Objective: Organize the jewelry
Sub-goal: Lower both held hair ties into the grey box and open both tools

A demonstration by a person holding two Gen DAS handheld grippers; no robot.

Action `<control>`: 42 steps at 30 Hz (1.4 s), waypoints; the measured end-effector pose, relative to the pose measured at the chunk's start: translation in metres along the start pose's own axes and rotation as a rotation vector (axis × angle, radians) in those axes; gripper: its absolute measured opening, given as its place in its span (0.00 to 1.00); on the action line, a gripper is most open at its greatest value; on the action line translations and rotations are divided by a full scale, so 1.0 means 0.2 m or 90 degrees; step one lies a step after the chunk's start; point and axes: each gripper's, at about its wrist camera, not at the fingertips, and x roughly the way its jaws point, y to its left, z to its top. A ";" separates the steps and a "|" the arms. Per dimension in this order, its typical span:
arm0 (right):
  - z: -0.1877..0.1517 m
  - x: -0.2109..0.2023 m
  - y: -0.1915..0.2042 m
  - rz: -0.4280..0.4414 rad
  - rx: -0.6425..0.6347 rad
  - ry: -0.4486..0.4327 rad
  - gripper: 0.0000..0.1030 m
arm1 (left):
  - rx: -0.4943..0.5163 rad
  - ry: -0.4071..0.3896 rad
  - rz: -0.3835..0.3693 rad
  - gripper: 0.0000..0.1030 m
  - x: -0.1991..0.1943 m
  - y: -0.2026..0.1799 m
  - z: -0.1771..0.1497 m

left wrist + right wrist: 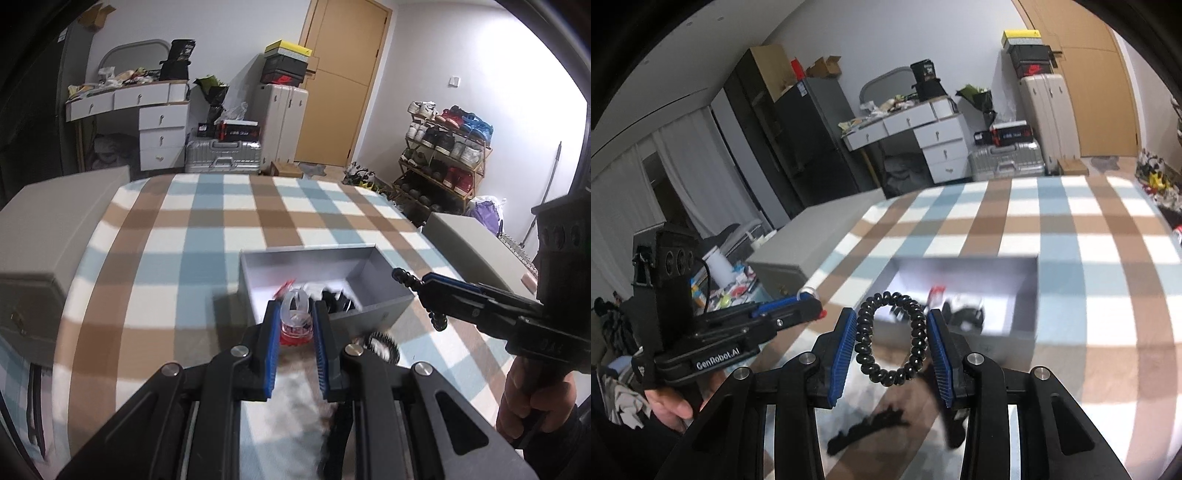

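My left gripper (pixel 295 308) is shut on a small clear piece with a red base (pixel 294 321), held just in front of the open grey box (pixel 306 258). The box holds a few dark items (pixel 338 301). At the right of this view my right gripper (pixel 428 282) carries a black spiral hair tie (pixel 439 321) above the box's near right corner. In the right wrist view my right gripper (pixel 891 314) is shut on that hair tie (pixel 916 332), whose loop stands upright between the blue pads. The left gripper (pixel 812 304) appears at the left, a person's hand below it. The grey box (pixel 960 271) lies ahead.
A blue, brown and white checked cloth (pixel 207 221) covers the table. A black toothed hair clip (pixel 384 343) lies near the box, and another dark clip (pixel 864 428) lies below my right gripper. Closed grey boxes stand at the left (pixel 55 221) and right (pixel 465 243) edges.
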 end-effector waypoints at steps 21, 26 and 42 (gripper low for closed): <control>0.14 0.30 -0.35 0.000 0.041 0.056 0.37 | 0.019 0.078 -0.030 0.12 0.39 -0.11 0.11; 0.12 0.35 -0.40 -0.010 0.048 0.079 0.37 | 0.015 0.090 -0.035 0.12 0.41 -0.11 0.10; 0.12 0.26 -0.43 0.007 0.090 0.046 0.54 | -0.007 0.090 -0.059 0.27 0.40 -0.09 0.13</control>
